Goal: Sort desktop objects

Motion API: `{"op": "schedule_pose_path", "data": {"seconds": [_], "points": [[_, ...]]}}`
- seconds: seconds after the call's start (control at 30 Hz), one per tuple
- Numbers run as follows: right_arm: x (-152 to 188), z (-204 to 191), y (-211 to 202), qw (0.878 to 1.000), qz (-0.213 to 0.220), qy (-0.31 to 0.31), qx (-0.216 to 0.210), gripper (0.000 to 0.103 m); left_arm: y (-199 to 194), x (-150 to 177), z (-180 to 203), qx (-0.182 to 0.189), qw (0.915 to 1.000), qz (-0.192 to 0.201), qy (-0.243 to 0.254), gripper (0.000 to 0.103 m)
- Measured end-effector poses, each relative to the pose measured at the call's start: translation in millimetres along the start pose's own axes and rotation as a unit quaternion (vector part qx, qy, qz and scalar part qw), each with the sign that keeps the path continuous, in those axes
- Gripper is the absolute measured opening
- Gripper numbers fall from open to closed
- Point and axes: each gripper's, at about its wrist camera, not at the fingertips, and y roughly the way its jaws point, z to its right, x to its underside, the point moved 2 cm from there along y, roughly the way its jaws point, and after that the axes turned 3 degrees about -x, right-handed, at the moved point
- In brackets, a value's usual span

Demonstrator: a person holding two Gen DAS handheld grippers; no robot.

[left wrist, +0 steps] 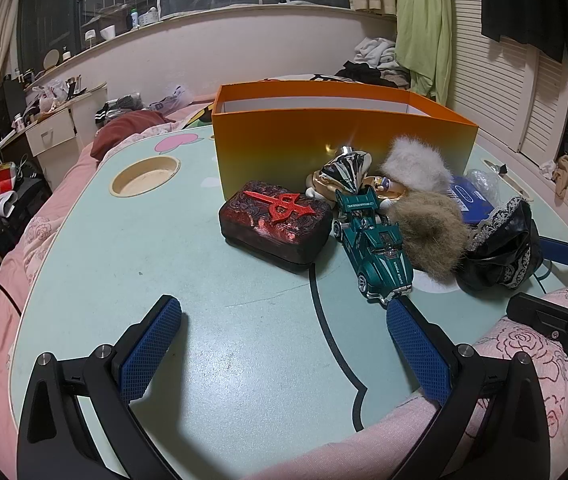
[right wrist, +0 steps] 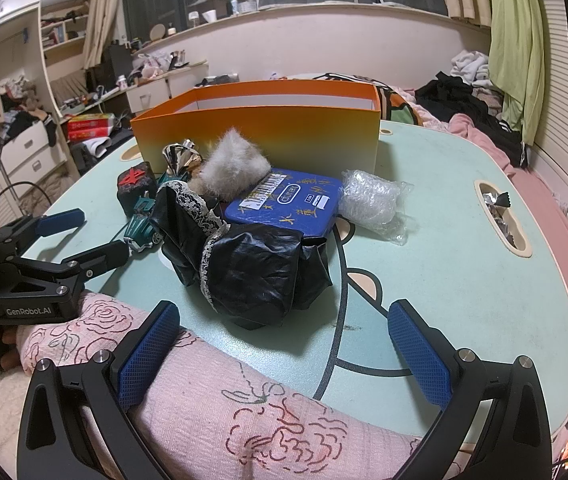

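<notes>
Both our left gripper (left wrist: 284, 328) and right gripper (right wrist: 284, 336) are spread wide and empty above the table (left wrist: 203, 320), and beyond them we see the toy car (left wrist: 376, 248), red case (left wrist: 275, 224) and black cloth (right wrist: 251, 264) lying before the orange box (left wrist: 340, 140).

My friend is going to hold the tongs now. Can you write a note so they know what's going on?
Left tongs: open, holding nothing, low over the table near the green toy car.
Right tongs: open, holding nothing, in front of the black lace-trimmed bundle.
The orange box stands at the back of the table; no items show inside it from here.
Still piled in front of it: red carved case, toy car, white fluffy ball, brown fluffy ball, shiny silver top, blue tin, bubble-wrap packet, black bundle.
Done: no sorting visible. Left: everything.
</notes>
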Motion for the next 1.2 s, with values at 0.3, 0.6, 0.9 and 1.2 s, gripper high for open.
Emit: {"op": "schedule_pose_path", "data": {"seconds": [0.3, 0.6, 0.9, 1.2], "points": [[0, 0, 0, 1.000, 0.000, 0.000, 0.000, 0.103, -1, 1, 0, 0.000, 1.0000, 0.000, 0.000, 0.102], [-3, -2, -1, 1.000, 0.009, 0.005, -0.012, 0.103, -1, 1, 0, 0.000, 1.0000, 0.001, 0.000, 0.102], [-17, -19, -17, 0.997, 0.055, -0.032, -0.036, 0.103, -1, 2, 0, 0.006, 1.0000, 0.003, 0.003, 0.102], [-24, -34, 1, 0.997, 0.040, -0.062, -0.035, 0.049, -8, -9, 11, 0.064, 0.9977, 0.014, 0.017, 0.076]]}}
